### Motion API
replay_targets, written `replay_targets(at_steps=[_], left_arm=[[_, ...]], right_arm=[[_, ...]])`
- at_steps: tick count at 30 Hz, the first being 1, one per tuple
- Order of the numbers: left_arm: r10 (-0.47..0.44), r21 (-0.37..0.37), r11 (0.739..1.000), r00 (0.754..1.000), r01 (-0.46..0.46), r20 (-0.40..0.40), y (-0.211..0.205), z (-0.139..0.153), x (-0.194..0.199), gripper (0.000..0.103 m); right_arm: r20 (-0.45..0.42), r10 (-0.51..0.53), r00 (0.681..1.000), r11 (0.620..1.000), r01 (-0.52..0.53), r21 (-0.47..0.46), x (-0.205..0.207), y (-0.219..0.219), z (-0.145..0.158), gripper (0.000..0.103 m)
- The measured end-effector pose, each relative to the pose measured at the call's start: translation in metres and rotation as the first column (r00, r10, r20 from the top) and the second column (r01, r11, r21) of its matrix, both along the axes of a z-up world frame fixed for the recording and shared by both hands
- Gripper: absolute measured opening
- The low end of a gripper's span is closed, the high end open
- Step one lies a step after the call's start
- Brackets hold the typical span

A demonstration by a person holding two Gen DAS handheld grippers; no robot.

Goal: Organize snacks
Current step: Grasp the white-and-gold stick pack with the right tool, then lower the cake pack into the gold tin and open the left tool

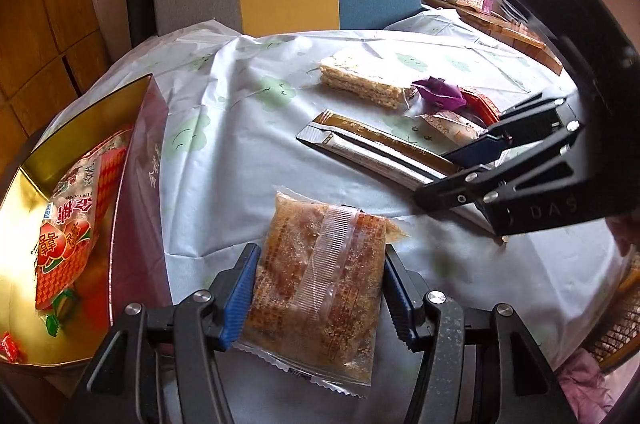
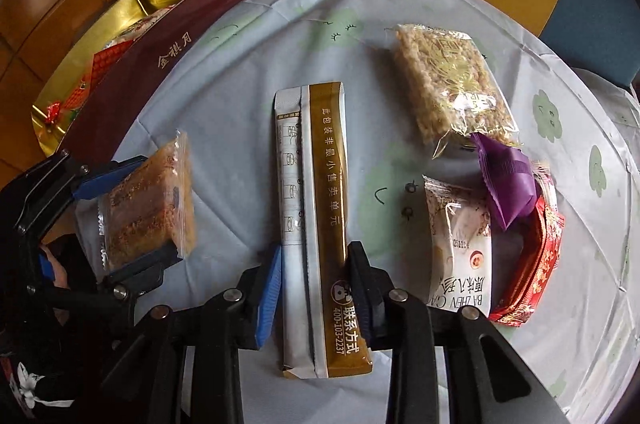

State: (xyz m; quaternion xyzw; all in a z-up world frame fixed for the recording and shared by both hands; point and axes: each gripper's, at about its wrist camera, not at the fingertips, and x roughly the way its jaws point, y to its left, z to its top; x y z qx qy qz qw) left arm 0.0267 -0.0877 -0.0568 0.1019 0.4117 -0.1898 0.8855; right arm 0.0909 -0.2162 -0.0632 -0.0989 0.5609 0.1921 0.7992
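1. Clamped between the left hand-held gripper's [image 1: 320,288] blue pads, a clear-wrapped brown sesame snack [image 1: 320,276] sits mid-table [image 1: 224,128].
2. Right hand-held gripper [image 2: 314,284] straddles the gold-and-silver stick packets [image 2: 316,208], pads against both sides.
3. Maroon gift box [image 1: 136,192] at the table's left edge holds a red candy bag [image 1: 76,216].
4. Puffed-rice bar [image 2: 448,80] and small wrapped snacks [image 2: 516,220] lie toward the right edge.
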Motion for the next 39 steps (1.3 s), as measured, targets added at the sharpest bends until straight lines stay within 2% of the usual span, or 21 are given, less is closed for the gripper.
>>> replay_targets(at_steps=[4,7,10,15,18,21,27,34,37,39], left_arm=[[-0.007,-0.046,0.999,1.0,0.007,0.009,0.004,0.018,-0.003,0.059],[-0.007,-0.11,0.994,1.0,0.008,0.009,0.012,0.037,-0.005,0.059],[0.019,-0.167,0.986,1.0,-0.017,0.01,0.026,0.057,-0.004,0.059],[0.112,-0.248,0.962,0.994,-0.111,-0.007,0.064,0.081,0.008,0.059],[0.196,-0.271,0.942,0.98,-0.198,-0.036,0.093,0.087,0.02,0.059],[0.29,-0.266,0.918,0.955,-0.294,-0.057,0.125,0.087,0.038,0.059],[0.38,-0.25,0.88,0.915,-0.403,-0.137,0.16,0.071,0.083,0.059],[0.416,-0.198,0.878,0.899,-0.436,-0.135,0.161,0.062,0.125,0.06],[0.431,-0.189,0.872,0.892,-0.451,-0.137,0.163,0.058,0.139,0.067],[0.441,-0.191,0.866,0.886,-0.463,-0.146,0.165,0.057,0.139,0.068]], right_arm=[[0.054,0.007,0.999,0.999,-0.01,0.047,-0.009,-0.014,-0.002,0.033],[0.073,0.042,0.996,0.999,-0.042,-0.004,-0.015,-0.008,-0.002,0.033],[0.064,0.04,0.997,0.999,-0.04,-0.007,-0.017,-0.01,0.001,0.033],[0.072,0.049,0.996,0.998,-0.047,-0.03,-0.006,0.007,0.0,0.033],[0.081,0.054,0.995,0.998,-0.05,-0.042,-0.006,0.011,0.0,0.033],[0.085,0.053,0.995,0.998,-0.049,-0.045,-0.01,0.015,0.001,0.033],[0.089,0.051,0.995,0.998,-0.046,-0.052,-0.011,0.017,0.001,0.033],[0.089,0.05,0.995,0.998,-0.046,-0.05,-0.011,0.017,0.001,0.033],[0.089,0.05,0.995,0.998,-0.046,-0.048,-0.01,0.016,0.0,0.033],[0.089,0.05,0.995,0.998,-0.046,-0.048,-0.01,0.015,0.001,0.033]])
